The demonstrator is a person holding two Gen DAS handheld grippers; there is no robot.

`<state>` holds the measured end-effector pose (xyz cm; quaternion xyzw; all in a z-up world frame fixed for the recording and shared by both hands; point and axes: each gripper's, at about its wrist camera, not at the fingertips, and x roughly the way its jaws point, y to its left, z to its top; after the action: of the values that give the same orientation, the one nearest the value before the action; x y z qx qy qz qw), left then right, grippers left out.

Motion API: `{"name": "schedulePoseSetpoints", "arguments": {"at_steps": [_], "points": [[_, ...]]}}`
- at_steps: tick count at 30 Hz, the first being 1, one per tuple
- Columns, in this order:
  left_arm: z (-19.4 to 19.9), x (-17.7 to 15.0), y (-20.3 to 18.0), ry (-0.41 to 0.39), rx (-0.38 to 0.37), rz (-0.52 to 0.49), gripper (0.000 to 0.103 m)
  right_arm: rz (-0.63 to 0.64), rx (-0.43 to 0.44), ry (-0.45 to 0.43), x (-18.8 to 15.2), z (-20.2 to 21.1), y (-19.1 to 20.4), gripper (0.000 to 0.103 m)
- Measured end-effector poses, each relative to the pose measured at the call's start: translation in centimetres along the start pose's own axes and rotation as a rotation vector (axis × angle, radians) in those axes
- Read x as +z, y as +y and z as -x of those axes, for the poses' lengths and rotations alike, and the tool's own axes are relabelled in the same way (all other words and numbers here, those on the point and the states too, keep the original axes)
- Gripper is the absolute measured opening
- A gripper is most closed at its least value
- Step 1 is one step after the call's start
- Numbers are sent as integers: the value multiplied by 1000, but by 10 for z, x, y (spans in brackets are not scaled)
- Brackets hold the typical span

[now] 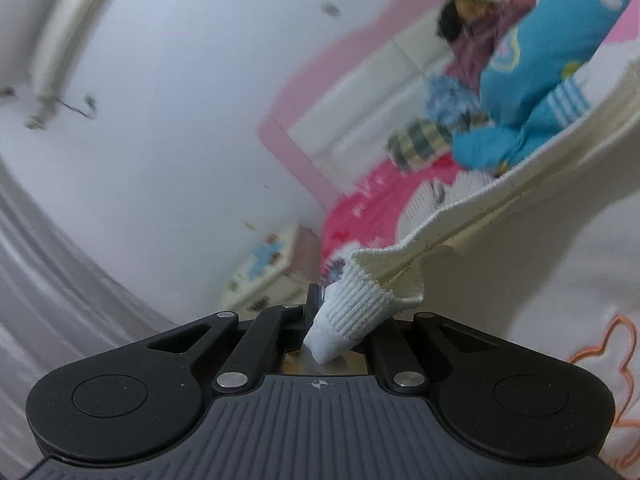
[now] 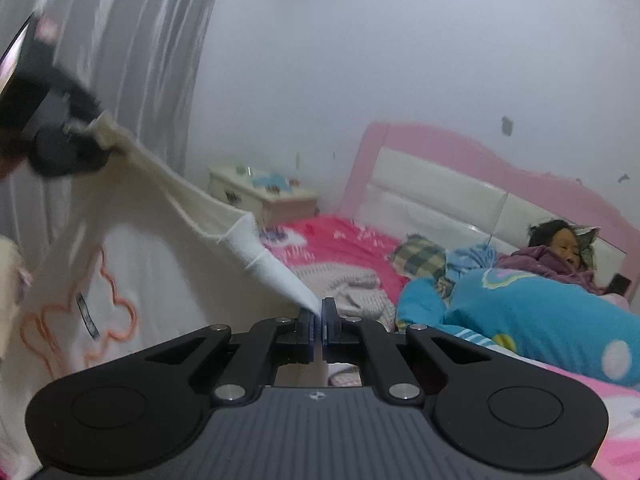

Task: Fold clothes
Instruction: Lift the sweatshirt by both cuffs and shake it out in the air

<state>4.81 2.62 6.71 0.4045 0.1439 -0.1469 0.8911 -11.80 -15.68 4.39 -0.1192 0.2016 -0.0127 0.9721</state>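
- Two grippers of mine hold one cream-white knit garment with an orange outline drawing on it (image 2: pixel 132 240) stretched in the air in front of the pink-framed bed with white padded headboard (image 2: pixel 460 184); it hangs down on the near side of that bed, not touching the bedding.
- On the bed lies a bright blue quilt with pale spots (image 2: pixel 540 316), a person resting under it near the headboard, and a pink printed sheet (image 2: pixel 332 236) spreads toward the bed's foot.
- Beside the bed's far corner stands a small cream bedside cabinet (image 2: pixel 260 196), against the pale wall.
- On the bed, next to the quilt, sits a green-and-grey checked cushion (image 2: pixel 420 258).
- My left gripper (image 1: pixel 320 312) is clamped on the garment's ribbed white hem corner (image 1: pixel 352 312), fabric bunched between the fingers.
- My right gripper (image 2: pixel 319 316) is pinched tight on another white corner (image 2: pixel 280 276), its fingers nearly meeting.
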Motion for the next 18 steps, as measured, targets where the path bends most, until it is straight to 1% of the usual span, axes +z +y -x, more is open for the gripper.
{"name": "schedulePoseSetpoints", "arguments": {"at_steps": [3,7,12,15,16,18], "points": [[-66,12,-3,49,-55,14,5,18,-7,50,-10,-58,-6,4],[-129,20,-18,80,-97,-13,5,27,-40,112,-18,-124,-22,4],[-183,29,-40,120,-130,7,5,14,-86,175,-26,-180,-45,4],[-213,21,-67,176,-144,-12,12,-4,-109,239,-42,-220,-55,4],[-224,15,-79,211,-150,-20,17,-15,-113,272,-51,-236,-56,4],[-240,-1,-105,284,-187,-32,27,-34,-120,345,-72,-269,-57,4]]}}
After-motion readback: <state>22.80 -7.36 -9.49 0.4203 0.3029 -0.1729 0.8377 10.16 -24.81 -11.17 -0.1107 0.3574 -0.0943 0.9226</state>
